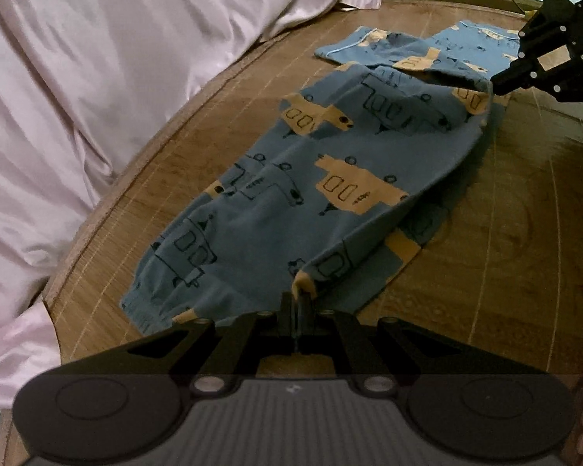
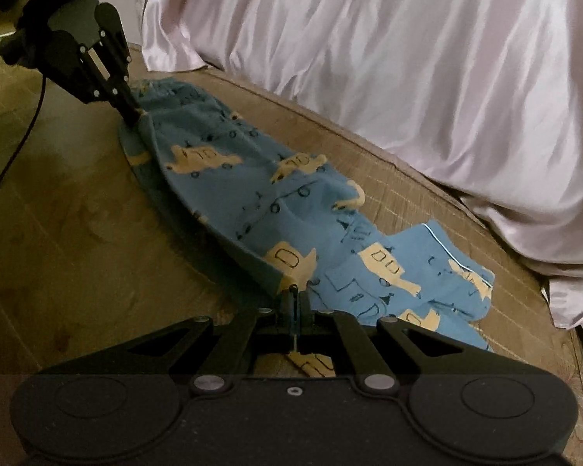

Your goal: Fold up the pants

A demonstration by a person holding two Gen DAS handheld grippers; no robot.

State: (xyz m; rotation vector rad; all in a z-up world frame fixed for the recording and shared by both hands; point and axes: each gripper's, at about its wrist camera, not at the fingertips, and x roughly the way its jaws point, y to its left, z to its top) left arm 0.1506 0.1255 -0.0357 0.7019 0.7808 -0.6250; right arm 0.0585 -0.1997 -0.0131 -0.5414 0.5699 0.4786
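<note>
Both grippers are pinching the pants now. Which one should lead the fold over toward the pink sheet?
Probably left gripper: it holds the waistband end of the pants; right gripper sits where the legs bunch.

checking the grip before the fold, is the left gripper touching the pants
Touching. The left wrist view shows the left gripper shut on a bunched edge of the pants; the right wrist view shows the same pinch.
</note>
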